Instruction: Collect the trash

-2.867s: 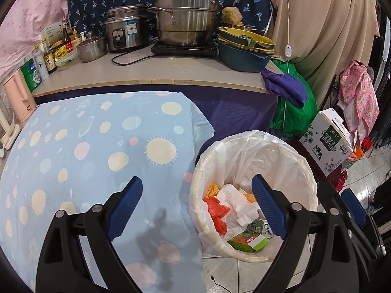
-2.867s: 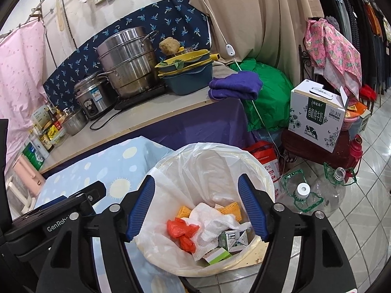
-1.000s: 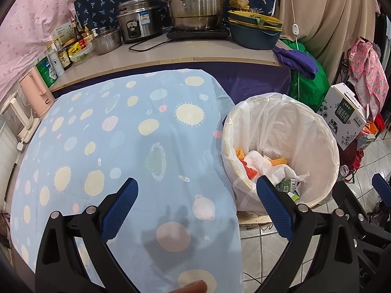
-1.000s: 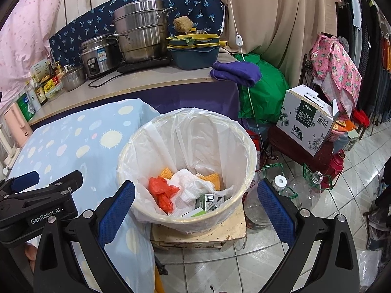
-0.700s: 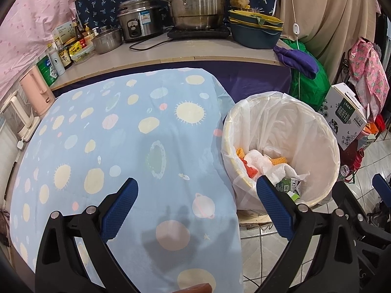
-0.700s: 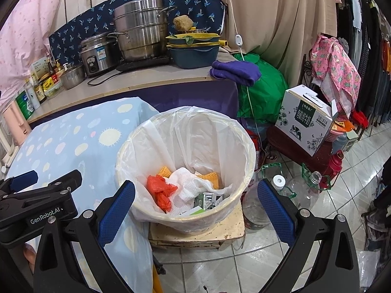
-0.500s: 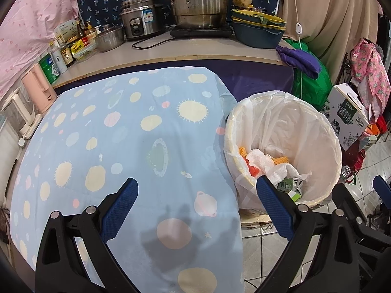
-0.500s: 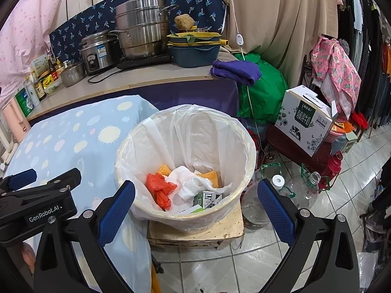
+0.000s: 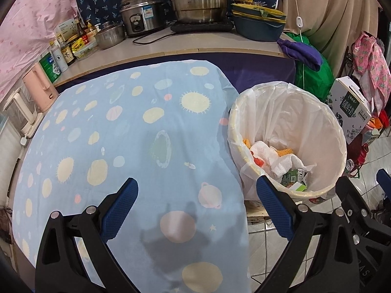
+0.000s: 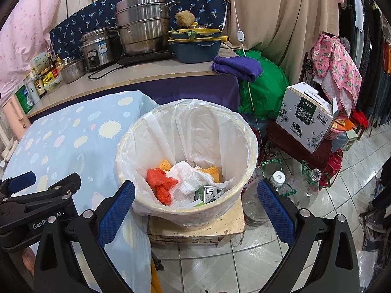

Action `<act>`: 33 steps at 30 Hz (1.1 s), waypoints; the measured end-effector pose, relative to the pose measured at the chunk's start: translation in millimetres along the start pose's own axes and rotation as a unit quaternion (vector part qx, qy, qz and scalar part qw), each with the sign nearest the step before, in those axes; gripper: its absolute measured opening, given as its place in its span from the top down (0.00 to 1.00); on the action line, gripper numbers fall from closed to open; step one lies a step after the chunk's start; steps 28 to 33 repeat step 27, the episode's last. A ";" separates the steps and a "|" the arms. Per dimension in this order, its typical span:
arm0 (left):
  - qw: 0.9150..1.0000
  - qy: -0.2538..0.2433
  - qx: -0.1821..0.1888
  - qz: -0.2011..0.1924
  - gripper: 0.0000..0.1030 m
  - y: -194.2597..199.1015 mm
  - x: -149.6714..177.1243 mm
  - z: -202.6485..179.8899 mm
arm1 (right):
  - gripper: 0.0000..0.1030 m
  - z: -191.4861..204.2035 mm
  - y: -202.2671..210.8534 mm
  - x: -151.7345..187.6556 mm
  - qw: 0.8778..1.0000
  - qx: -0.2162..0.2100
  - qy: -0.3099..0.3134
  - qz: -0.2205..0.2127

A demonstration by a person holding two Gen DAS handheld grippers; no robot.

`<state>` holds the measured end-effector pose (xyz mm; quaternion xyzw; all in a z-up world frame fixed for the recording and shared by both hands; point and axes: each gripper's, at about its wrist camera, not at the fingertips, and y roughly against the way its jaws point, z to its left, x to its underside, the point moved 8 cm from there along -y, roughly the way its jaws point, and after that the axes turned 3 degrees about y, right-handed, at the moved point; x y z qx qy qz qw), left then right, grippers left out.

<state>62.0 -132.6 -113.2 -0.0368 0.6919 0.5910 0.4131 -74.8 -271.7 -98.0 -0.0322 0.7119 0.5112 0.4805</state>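
Note:
A round bin lined with a white plastic bag (image 9: pixel 315 122) (image 10: pixel 220 127) stands on a low wooden stool beside the table. Inside lie a red plastic scrap (image 10: pixel 160 183), crumpled white paper (image 10: pixel 188 178) (image 9: pixel 281 157), orange sponge pieces (image 10: pixel 212 171) and small green-and-white cartons (image 10: pixel 207 193) (image 9: pixel 292 177). My left gripper (image 9: pixel 196 204) hangs open over the table's right edge, with nothing between its blue pads. Just in front of the bin my right gripper (image 10: pixel 195 206) is open and empty too.
The table wears a light blue cloth with pale dots (image 9: pixel 117 131). Behind it a counter (image 9: pixel 171 41) carries pots, a rice cooker, bowls and bottles. On the tiled floor right of the bin stand clear plastic bottles (image 10: pixel 278 183), a milk carton box (image 10: pixel 308 114) and a green bag (image 10: pixel 264 85).
Both grippers have drawn back and up from over the bin since 2.9 s ago, and the right one has opened wider. Over the last second the views barely shift.

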 end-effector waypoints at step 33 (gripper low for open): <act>1.000 -0.004 0.005 0.002 0.10 -1.8 1.6 -0.4 | 0.06 0.4 -0.7 0.1 1.000 0.001 0.002 0.001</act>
